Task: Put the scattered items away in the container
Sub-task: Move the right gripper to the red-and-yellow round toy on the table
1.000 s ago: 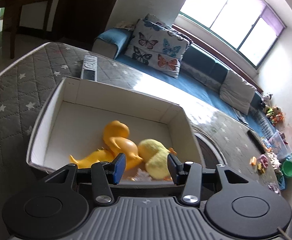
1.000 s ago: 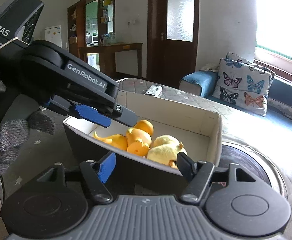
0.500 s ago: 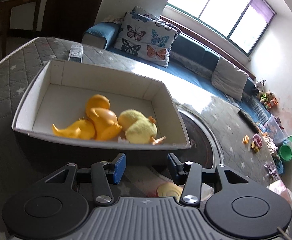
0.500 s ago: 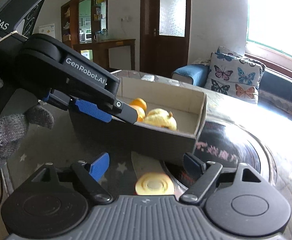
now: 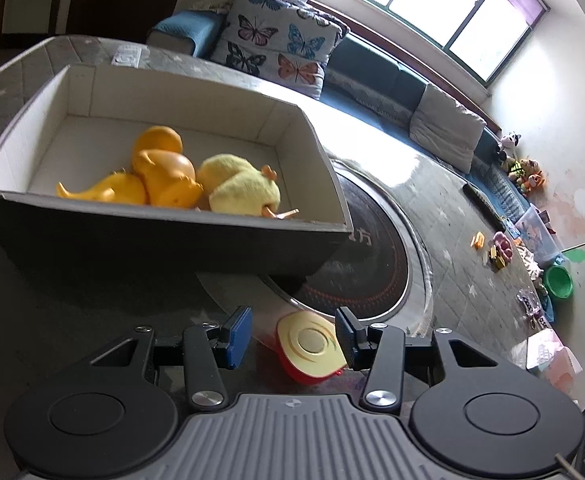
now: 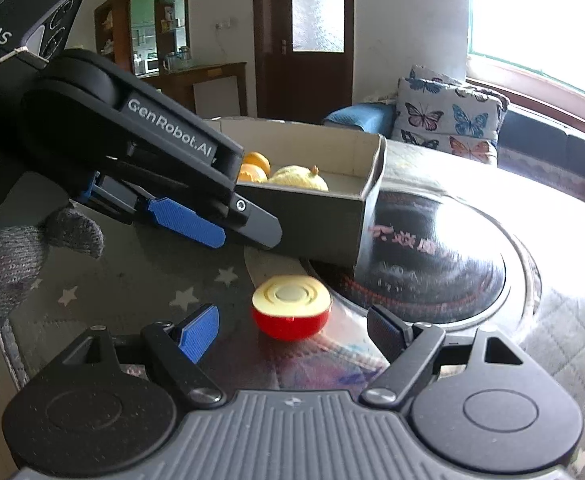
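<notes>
A grey box [image 5: 172, 240] with a white inside holds two orange toy ducks [image 5: 160, 176] and a yellow plush duck [image 5: 240, 192]; it also shows in the right wrist view [image 6: 316, 224]. A red toy half-apple with a cream cut face [image 5: 310, 344] lies on the table in front of the box. My left gripper [image 5: 292, 338] is open, with the half-apple between its fingers. My right gripper [image 6: 292, 330] is open and wide, with the half-apple [image 6: 290, 306] just ahead of it. The left gripper's body [image 6: 152, 168] shows in the right wrist view.
The table has a grey star-quilted cover [image 6: 140, 296] and a round black inset [image 5: 368, 272]. A remote [image 5: 126, 56] lies behind the box. A sofa with butterfly cushions [image 5: 276, 48] stands beyond. Toys and a green bowl [image 5: 558, 280] lie at the far right.
Both grippers have drawn back and down from the box. The red half-apple has come into view between the fingers of each. Both stay open.
</notes>
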Demonstrator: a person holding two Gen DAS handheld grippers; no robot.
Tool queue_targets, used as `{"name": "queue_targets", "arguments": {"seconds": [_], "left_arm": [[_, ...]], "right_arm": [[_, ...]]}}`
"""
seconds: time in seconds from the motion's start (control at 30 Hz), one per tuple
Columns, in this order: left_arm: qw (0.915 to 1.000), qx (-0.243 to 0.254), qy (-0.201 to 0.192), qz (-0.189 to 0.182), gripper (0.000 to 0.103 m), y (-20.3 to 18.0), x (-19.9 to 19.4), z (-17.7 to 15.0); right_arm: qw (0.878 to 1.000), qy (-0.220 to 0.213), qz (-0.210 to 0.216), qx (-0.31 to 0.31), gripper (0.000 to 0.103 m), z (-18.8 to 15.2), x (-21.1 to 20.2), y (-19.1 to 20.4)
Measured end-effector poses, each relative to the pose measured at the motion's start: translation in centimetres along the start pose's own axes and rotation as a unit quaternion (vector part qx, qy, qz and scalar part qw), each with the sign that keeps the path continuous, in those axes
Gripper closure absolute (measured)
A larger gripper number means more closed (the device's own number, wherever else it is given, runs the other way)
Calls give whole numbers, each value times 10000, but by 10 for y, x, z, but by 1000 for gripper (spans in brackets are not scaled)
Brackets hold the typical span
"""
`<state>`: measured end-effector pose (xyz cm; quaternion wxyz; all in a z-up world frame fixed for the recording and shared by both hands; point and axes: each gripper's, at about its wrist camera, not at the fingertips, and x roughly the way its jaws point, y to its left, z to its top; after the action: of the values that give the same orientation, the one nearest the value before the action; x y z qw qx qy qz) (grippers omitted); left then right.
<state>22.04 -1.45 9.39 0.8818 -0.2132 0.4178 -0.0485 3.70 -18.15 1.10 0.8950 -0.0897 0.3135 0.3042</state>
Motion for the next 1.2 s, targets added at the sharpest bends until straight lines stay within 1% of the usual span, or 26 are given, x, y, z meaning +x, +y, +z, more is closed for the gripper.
{"name": "queue_targets", "arguments": {"seconds": [0.33,0.63,0.77,0.83,0.93,1.1,1.2], "left_arm": [[9994,-220,150,-232,55,-2,14,2],[9988,-339,217,-280,55,-3,24,6],[9985,-360,286,-303,55,-5,30,8],[9983,-377,320,-301,55,-5,33,9],[9981,-412,351,-290,55,-4,37,11],[9978,-443,439,-239,55,-4,44,13],[9979,-436,453,-147,55,-3,45,16]], "right_arm": [[9997,73,-37,215,21,-4,5,-8],[9996,110,-6,264,22,0,12,-4],[9996,124,-2,272,28,0,14,-2],[9995,140,2,283,28,1,15,-2],[9994,153,-3,302,35,1,16,-3],[9993,182,12,327,37,1,19,-5],[9993,187,43,316,37,2,20,-5]]}}
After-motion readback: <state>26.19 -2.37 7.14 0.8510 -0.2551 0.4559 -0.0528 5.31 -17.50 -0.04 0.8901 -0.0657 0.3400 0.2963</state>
